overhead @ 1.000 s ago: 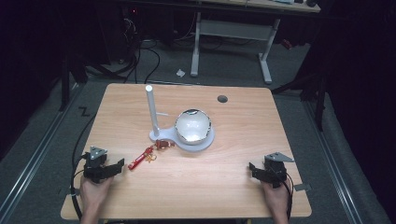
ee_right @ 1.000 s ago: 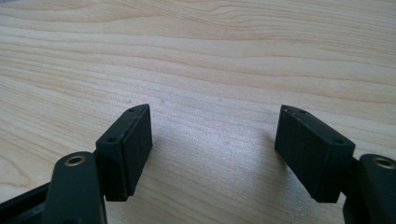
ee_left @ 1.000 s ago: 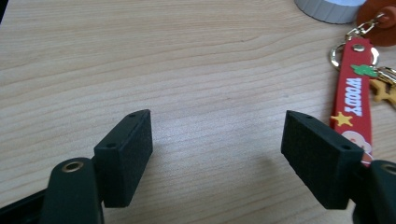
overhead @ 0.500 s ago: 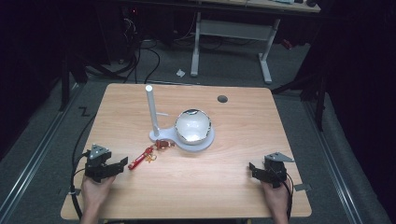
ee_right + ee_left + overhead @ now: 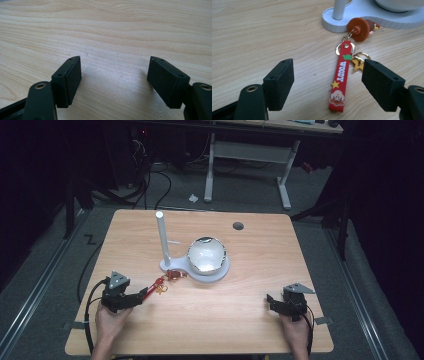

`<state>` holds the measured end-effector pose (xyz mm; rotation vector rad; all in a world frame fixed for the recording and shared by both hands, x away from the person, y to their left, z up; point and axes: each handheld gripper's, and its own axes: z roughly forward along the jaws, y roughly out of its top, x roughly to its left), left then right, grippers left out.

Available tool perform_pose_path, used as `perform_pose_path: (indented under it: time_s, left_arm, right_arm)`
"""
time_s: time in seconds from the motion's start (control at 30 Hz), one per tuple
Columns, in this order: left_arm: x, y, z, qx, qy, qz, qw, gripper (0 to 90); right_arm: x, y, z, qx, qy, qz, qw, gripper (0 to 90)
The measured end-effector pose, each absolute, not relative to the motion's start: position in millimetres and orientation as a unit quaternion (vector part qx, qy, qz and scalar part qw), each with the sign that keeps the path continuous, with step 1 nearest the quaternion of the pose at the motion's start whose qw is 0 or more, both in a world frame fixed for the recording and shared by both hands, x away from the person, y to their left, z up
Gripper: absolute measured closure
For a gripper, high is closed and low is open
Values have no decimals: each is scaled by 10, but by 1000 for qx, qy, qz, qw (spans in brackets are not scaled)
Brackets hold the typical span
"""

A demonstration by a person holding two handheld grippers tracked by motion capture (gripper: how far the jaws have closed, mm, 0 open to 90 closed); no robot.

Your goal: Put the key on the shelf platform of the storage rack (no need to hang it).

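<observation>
Since the flat red rubber keychain strap (image 5: 340, 82) looks light and floppy, the left gripper (image 5: 328, 86), fingers wide and empty, should pinch its 6 o'clock end.

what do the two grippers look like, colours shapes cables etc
Both are black. The left gripper and right gripper each carry a grey three-cornered plate on top and trail a black cable. Up close, each jaw is a flat rectangular black block with a matte pad face and small screw holes, on an arm with a brass-ringed hole. No sleeves show.
</observation>
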<state>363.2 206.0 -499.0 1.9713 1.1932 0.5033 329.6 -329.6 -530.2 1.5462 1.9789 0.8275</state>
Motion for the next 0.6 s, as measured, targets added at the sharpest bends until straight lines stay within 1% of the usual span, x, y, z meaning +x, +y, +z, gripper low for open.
perform_pose_path:
  time_s: [0.43, 0.6]
  left_arm:
    - [3714, 1837, -4974, 786, 451, 179, 382, 257]
    - [3755, 1747, -4931, 795, 439, 183, 376, 255]
  right_arm:
    - [3296, -3297, -5303, 567, 725, 304, 247, 277]
    - [3296, -3296, -5303, 567, 725, 304, 246, 278]
